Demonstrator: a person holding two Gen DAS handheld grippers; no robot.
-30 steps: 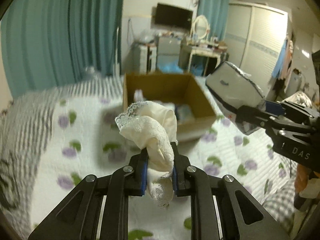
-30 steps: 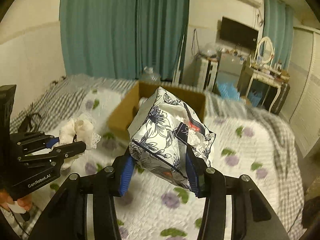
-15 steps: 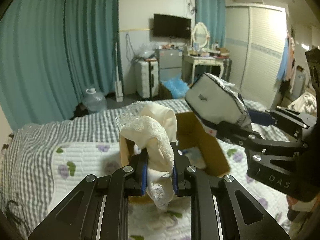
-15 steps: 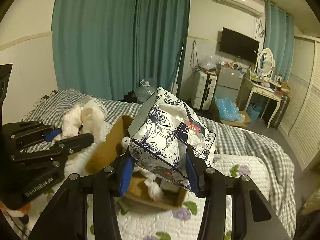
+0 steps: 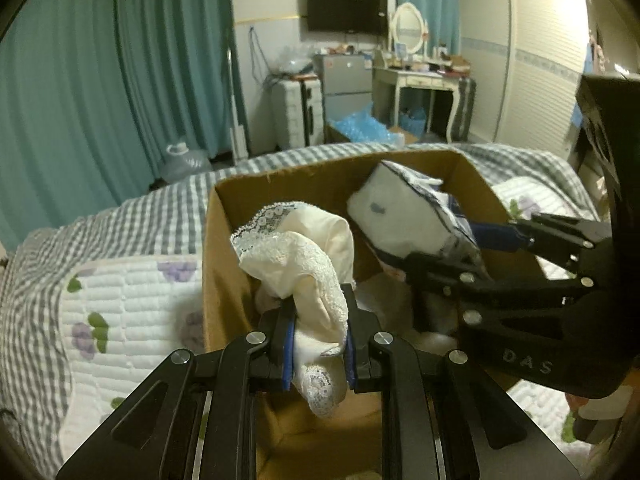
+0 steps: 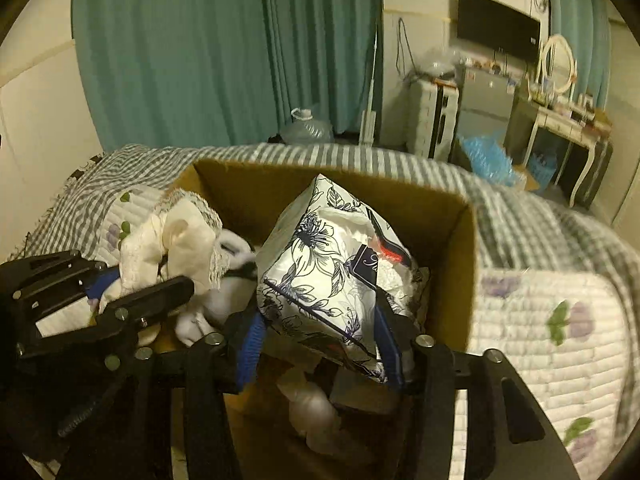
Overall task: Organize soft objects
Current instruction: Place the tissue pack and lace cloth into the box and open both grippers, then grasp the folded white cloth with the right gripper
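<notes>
My left gripper (image 5: 318, 336) is shut on a cream lace-trimmed cloth (image 5: 304, 264) and holds it over the left side of an open cardboard box (image 5: 280, 188). My right gripper (image 6: 320, 344) is shut on a white tissue pack with a dark floral print (image 6: 332, 264) and holds it over the middle of the same box (image 6: 452, 216). The tissue pack (image 5: 408, 216) and right gripper (image 5: 480, 256) also show in the left wrist view. The cloth (image 6: 176, 240) and left gripper (image 6: 132, 292) show in the right wrist view. White soft items (image 6: 316, 412) lie inside the box.
The box sits on a bed with a floral quilt (image 5: 132, 312) over a grey checked blanket (image 6: 540, 216). Teal curtains (image 5: 120, 80), a water jug (image 5: 184, 160), a suitcase (image 5: 296, 112) and a dressing table (image 5: 420, 80) stand beyond the bed.
Both grippers have moved forward with their loads, from short of the box to over its opening. The box now fills the lower middle of both views.
</notes>
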